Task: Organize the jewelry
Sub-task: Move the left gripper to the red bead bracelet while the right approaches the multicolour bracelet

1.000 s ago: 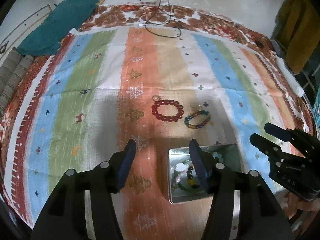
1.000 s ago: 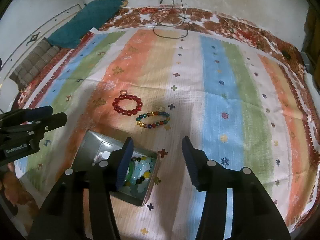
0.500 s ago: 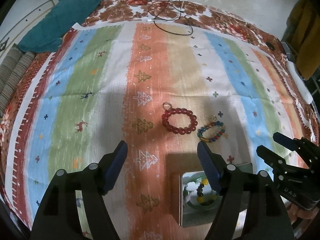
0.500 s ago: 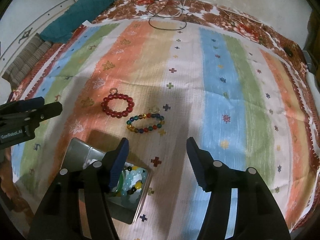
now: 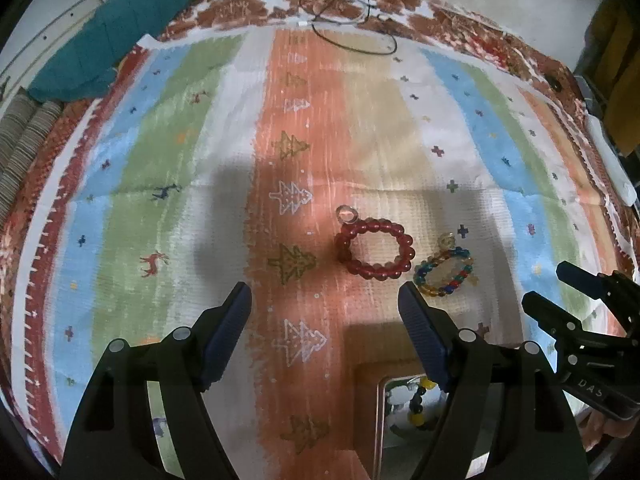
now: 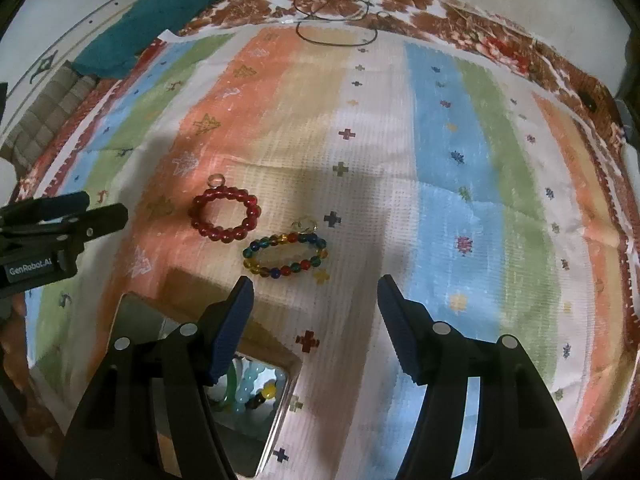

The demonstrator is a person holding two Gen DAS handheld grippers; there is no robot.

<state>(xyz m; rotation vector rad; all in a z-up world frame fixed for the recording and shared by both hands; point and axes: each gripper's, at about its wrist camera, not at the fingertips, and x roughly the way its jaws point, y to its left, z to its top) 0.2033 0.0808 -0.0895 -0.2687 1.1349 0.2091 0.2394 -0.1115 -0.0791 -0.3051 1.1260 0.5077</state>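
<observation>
Surface: a striped woven cloth (image 6: 440, 128) in orange, blue, green and white covers the whole frame, with a teal cushion (image 6: 160, 12) at the upper left and a dark cable (image 6: 336, 36) looped at the top centre.

Red bracelet: the red bead bracelet (image 6: 224, 214) lies flat on the orange stripe, left of centre in the right wrist view; in the left wrist view (image 5: 374, 248) it sits just right of centre.

Multicolour bracelet: the multicoloured bead bracelet (image 6: 286, 254) lies just beside the red one without touching it, its oval stretched left to right across the right wrist view.

Tin: an open metal tin (image 6: 140, 316), already holding beads, sits at the lower left of the right wrist view, partly hidden behind the near finger.

Right gripper: the right gripper (image 6: 314, 308) is spread wide and empty, with the multicoloured bracelet just above its left finger.

Left gripper: the left gripper (image 5: 324, 320) is also wide and empty, with the red bracelet above its right half.

Key relation: each gripper probably has its own nearest bracelet; the right one would need a small leftward shift to straddle the oval across its short axis.
</observation>
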